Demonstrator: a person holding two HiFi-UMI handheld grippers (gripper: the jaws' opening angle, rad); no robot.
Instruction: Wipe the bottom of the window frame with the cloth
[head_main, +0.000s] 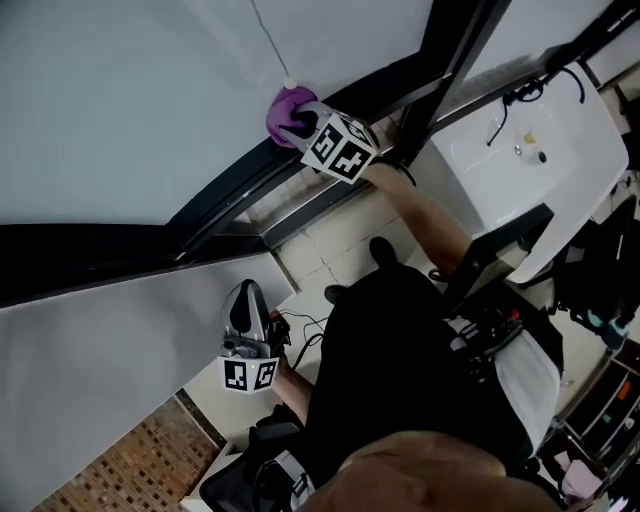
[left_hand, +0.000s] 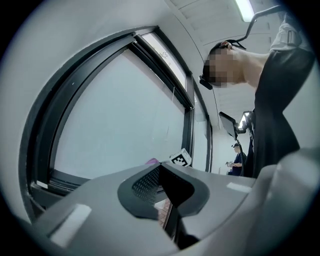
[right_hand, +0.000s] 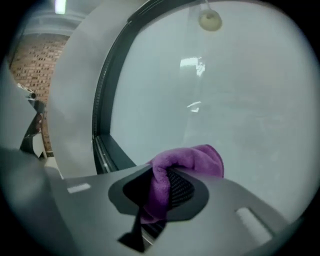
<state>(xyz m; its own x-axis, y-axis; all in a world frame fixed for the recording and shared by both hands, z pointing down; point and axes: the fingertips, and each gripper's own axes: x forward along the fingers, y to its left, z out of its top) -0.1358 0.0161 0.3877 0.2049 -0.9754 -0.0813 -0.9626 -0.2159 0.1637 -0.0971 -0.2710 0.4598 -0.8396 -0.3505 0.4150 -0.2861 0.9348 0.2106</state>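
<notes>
We see R gripper (head_main: 301, 126) pinch soft, fuzzy purple cloth (head_main: 284, 106), bunched, at dark smooth window frame (head_main: 228, 196) bottom | L gripper (head_main: 247, 292) jaws pressed together, nothing inside | cloth partly hid behind R gripper.

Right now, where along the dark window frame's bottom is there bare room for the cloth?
Left of the purple microfibre cloth clamped in the right gripper, the dark window frame runs bare. Right of it, the upright bar crowds in.
</notes>
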